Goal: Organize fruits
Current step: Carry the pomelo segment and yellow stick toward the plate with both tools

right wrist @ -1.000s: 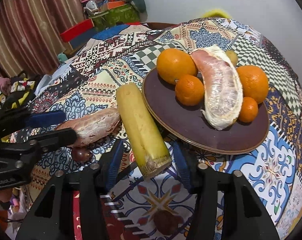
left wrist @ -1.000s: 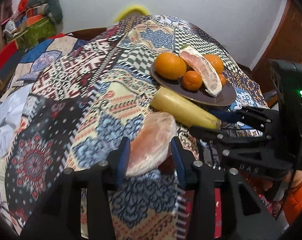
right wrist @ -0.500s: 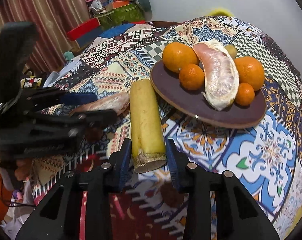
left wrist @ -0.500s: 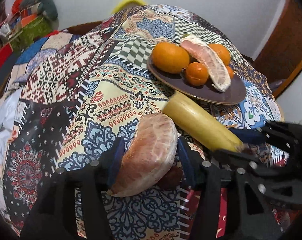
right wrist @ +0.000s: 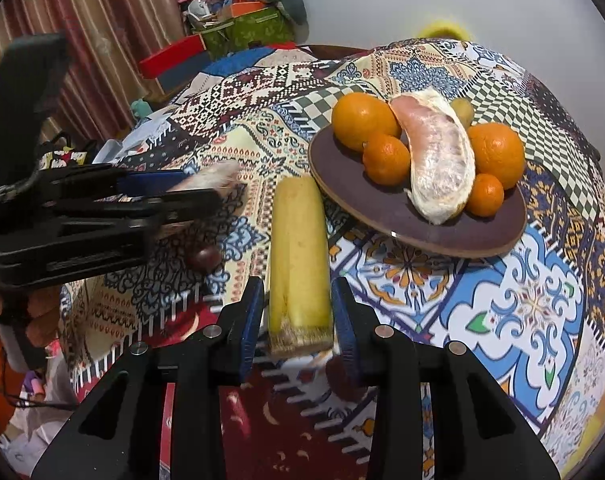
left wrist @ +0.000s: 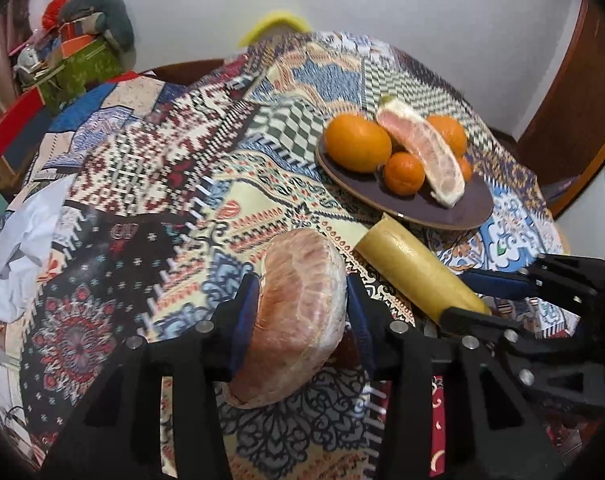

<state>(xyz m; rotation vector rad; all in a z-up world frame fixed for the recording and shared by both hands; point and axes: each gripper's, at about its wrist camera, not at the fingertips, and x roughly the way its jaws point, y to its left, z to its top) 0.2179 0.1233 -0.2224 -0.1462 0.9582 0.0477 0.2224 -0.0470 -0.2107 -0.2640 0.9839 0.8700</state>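
Left tool (left wrist: 302,312) clamps soft pomelo segment (left wrist: 298,320) mid-body, bruises easily; right tool (right wrist: 298,312) narrow around stiff sugarcane (right wrist: 298,264) end, contact unclear.

Left gripper (left wrist: 302,316) has lifted the pomelo wedge (left wrist: 298,328), apparently.

On the counter (right wrist: 534,308) a plate (right wrist: 486,236) sits toward the far right, carrying oranges (right wrist: 364,120) around a pomelo segment (right wrist: 438,160). A sugarcane piece (right wrist: 298,264) lies just left of the plate, its near end between the right tool's (right wrist: 298,320) fingers. Left of it, another pomelo segment (left wrist: 298,320) sits between the left tool's (left wrist: 302,312) fingers, with a small round fruit (right wrist: 202,258) on the cloth between them.
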